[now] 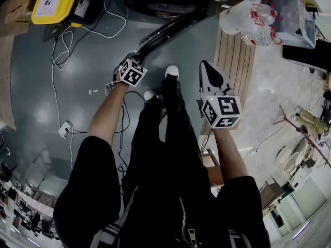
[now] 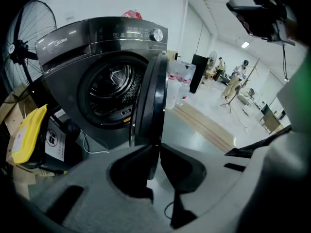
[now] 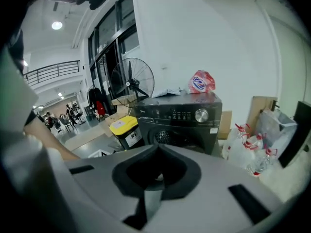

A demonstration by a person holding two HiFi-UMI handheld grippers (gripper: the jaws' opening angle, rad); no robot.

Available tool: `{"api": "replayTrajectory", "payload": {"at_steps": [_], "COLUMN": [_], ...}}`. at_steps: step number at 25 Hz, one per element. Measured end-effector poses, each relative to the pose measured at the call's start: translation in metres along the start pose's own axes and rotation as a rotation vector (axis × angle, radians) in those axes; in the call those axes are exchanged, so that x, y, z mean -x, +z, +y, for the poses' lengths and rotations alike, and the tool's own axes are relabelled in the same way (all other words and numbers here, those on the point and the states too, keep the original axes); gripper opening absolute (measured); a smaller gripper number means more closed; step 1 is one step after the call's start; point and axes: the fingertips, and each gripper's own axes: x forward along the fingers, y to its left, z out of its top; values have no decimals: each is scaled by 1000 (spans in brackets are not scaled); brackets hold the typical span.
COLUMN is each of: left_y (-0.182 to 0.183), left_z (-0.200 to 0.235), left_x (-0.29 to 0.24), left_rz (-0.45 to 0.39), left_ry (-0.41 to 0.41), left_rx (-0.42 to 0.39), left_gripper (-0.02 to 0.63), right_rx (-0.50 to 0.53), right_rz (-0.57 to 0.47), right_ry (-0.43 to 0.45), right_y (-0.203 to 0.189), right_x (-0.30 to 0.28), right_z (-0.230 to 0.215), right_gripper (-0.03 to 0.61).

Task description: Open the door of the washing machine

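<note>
The dark washing machine [image 2: 102, 47] stands with its round door [image 2: 151, 96] swung out, edge-on to me in the left gripper view, and the drum shows behind it. In the head view the door [image 1: 170, 27] reaches from the machine [image 1: 165, 4] towards my left gripper [image 1: 135, 57], which hangs just short of its free end. The left gripper [image 2: 158, 149] has its jaws a narrow slit apart; the door's edge shows through the slit and nothing is clamped. My right gripper [image 1: 204, 66] is held off to the right, clear of the machine [image 3: 180, 115]. Its jaws [image 3: 156, 149] meet at the tips, empty.
A yellow-lidded bin [image 1: 54, 1] stands left of the machine, with a floor fan [image 2: 19, 47] behind it. Cables [image 1: 62, 50] trail over the grey floor. Water bottles [image 1: 253, 19] and wooden boards [image 1: 235, 61] lie to the right. A detergent bag [image 3: 200, 83] sits on top of the machine.
</note>
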Motion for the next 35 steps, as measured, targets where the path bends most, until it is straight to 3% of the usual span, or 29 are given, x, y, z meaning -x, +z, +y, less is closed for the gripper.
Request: {"api": "replayTrajectory", "payload": {"at_steps": [8,17,35], "left_y": [-3,8,81], "left_z": [-78,-164,-317], "left_x": [-10,-27,-88], "left_rz": [1,27,34], "left_ry": [2,29,-11], "left_rx": [110,215,266], "left_gripper": [55,55,75], "right_rx": [-47,-67,-158], "right_rz": [0,1,-31], "right_ry": [-86,-81,-169], "right_y": [-27,-53,-95], "right_x": [74,138,230], "right_z": [-53,-123,-267], "right_gripper": [3,3,3]}}
